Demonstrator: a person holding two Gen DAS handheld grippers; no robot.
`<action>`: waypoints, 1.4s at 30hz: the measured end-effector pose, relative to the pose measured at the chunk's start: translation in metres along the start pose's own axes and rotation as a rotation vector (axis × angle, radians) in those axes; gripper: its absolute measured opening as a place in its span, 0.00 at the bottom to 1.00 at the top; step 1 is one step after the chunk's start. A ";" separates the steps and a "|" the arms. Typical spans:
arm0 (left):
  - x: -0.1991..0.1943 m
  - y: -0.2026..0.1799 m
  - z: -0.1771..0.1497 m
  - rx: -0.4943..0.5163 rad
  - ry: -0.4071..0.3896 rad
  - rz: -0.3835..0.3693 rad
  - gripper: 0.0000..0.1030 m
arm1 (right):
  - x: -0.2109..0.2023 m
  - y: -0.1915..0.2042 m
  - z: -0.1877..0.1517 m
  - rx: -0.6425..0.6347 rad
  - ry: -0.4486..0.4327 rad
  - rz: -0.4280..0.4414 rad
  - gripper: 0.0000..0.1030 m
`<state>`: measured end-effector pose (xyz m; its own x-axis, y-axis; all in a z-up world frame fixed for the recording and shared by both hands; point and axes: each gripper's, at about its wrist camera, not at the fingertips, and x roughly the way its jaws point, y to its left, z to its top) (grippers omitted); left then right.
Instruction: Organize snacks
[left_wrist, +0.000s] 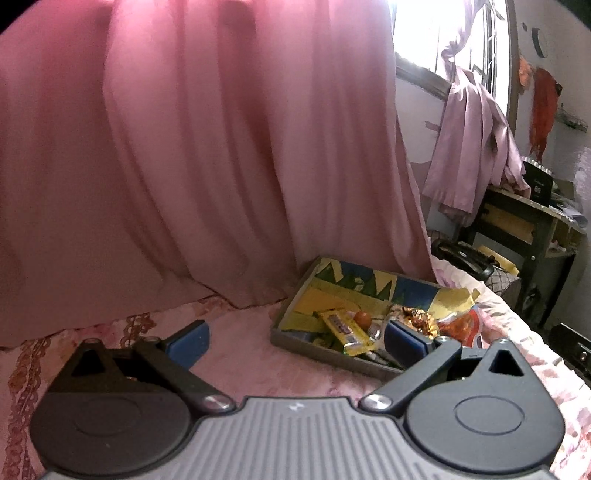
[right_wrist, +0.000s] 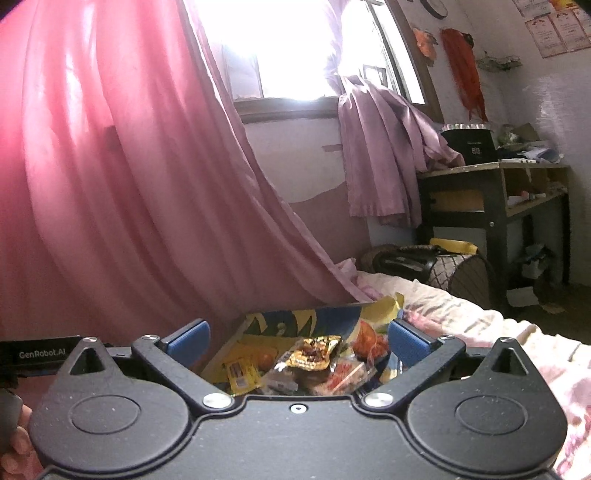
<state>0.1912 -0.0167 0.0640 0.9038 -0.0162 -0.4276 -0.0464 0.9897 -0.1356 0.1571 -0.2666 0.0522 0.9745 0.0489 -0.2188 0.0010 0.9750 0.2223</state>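
Daylight pours through the window (right_wrist: 288, 48) at twelve o'clock in the right wrist view, blown out to white glare; in the left wrist view it flares at one o'clock. The pink curtain (left_wrist: 192, 147) glows backlit and soft. Lower areas lie dim, grainy. Fisheye bending curves the edges, with dark corners.

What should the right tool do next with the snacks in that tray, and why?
Probably ease the right tool down onto the gold wrapper: it is open and empty, the wrapper lies on top of the pile in the tray, in line between its fingers.
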 end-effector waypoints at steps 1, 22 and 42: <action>-0.003 0.001 -0.003 0.004 -0.001 0.000 1.00 | -0.003 0.001 -0.003 0.002 0.005 -0.004 0.99; -0.047 0.044 -0.065 0.030 0.026 0.037 1.00 | -0.038 0.041 -0.057 -0.053 0.140 -0.052 0.99; -0.067 0.047 -0.087 0.032 0.048 0.051 1.00 | -0.044 0.052 -0.075 -0.089 0.214 -0.060 0.99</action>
<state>0.0912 0.0186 0.0090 0.8792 0.0288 -0.4757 -0.0779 0.9934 -0.0838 0.0971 -0.2016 0.0019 0.9035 0.0263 -0.4279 0.0281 0.9923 0.1203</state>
